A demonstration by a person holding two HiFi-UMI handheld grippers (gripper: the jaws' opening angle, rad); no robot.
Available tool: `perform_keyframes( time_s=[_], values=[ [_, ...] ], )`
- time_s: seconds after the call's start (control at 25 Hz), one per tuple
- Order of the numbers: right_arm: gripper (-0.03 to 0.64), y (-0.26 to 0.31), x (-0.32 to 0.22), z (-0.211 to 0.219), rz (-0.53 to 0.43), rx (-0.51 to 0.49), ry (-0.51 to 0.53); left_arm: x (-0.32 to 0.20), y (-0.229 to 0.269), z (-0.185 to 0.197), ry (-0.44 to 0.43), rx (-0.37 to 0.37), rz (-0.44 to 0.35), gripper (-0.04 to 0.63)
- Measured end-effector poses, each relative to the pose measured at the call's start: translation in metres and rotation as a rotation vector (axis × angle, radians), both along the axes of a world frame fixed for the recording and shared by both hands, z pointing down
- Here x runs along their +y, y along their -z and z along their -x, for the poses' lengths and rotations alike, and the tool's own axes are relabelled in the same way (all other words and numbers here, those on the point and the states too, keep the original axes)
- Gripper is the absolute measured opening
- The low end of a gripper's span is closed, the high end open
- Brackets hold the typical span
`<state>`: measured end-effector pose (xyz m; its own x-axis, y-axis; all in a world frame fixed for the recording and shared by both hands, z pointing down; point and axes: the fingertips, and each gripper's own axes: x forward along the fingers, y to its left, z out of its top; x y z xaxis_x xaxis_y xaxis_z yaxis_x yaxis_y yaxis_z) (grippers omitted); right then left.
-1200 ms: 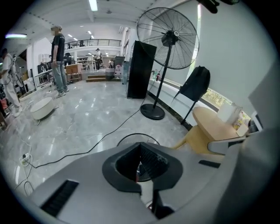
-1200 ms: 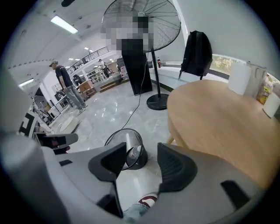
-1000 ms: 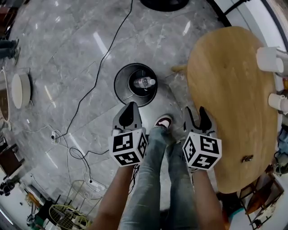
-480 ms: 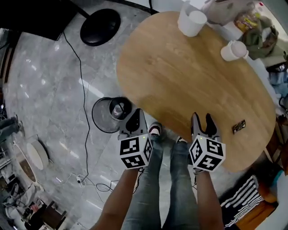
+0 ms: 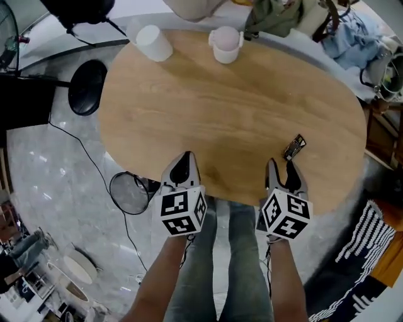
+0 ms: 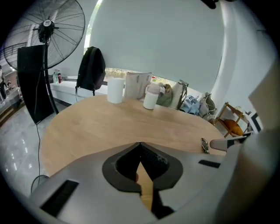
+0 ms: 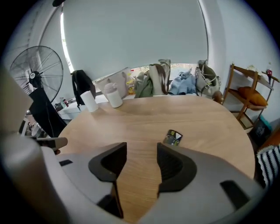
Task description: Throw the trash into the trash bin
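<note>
A small dark wrapper (image 5: 293, 147) lies on the oval wooden table (image 5: 233, 107), just ahead of my right gripper (image 5: 281, 170); it also shows as a wrapper (image 7: 173, 138) beyond that gripper's open, empty jaws. My left gripper (image 5: 182, 165) hovers over the table's near edge, shut with nothing in it. The round black trash bin (image 5: 129, 192) stands on the floor to the left of my left gripper, partly under the table edge.
Two white cups (image 5: 153, 43) (image 5: 226, 44) stand at the table's far side, with bags and clothes (image 5: 283, 16) behind. A black stool base (image 5: 86, 85) and a cable (image 5: 94, 170) lie on the floor at left. A standing fan (image 6: 46, 33) is at left, a wooden shelf (image 7: 247, 94) at right.
The view has swung from the floor and bin to the table. Both grippers now reach over the table's near edge, and the bin has slid to the lower left.
</note>
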<state>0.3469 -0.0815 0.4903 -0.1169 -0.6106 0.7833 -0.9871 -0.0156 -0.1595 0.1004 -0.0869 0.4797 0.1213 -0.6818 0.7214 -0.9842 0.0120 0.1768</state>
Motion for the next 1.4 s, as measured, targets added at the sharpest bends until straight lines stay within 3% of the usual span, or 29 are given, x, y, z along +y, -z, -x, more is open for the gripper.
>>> perform_keyframes(
  time_s=[0.2, 0.4, 0.8, 1.4],
  values=[
    [0.221, -0.017, 0.007, -0.042, 0.026, 0.002, -0.083, -0.012, -0.008, -0.049, -0.084, 0.004, 0.02, 0.015],
    [0.221, -0.036, 0.001, -0.051, 0.04, 0.003, -0.078, -0.019, -0.02, -0.07, -0.117, -0.011, 0.04, 0.015],
    [0.198, -0.061, -0.012, -0.054, 0.087, 0.037, -0.041, -0.035, -0.036, -0.067, -0.104, -0.032, 0.056, 0.015],
    [0.038, -0.059, -0.017, -0.066, 0.099, 0.129, -0.047, -0.028, -0.04, -0.054, -0.053, -0.018, 0.059, 0.015]
  ],
)
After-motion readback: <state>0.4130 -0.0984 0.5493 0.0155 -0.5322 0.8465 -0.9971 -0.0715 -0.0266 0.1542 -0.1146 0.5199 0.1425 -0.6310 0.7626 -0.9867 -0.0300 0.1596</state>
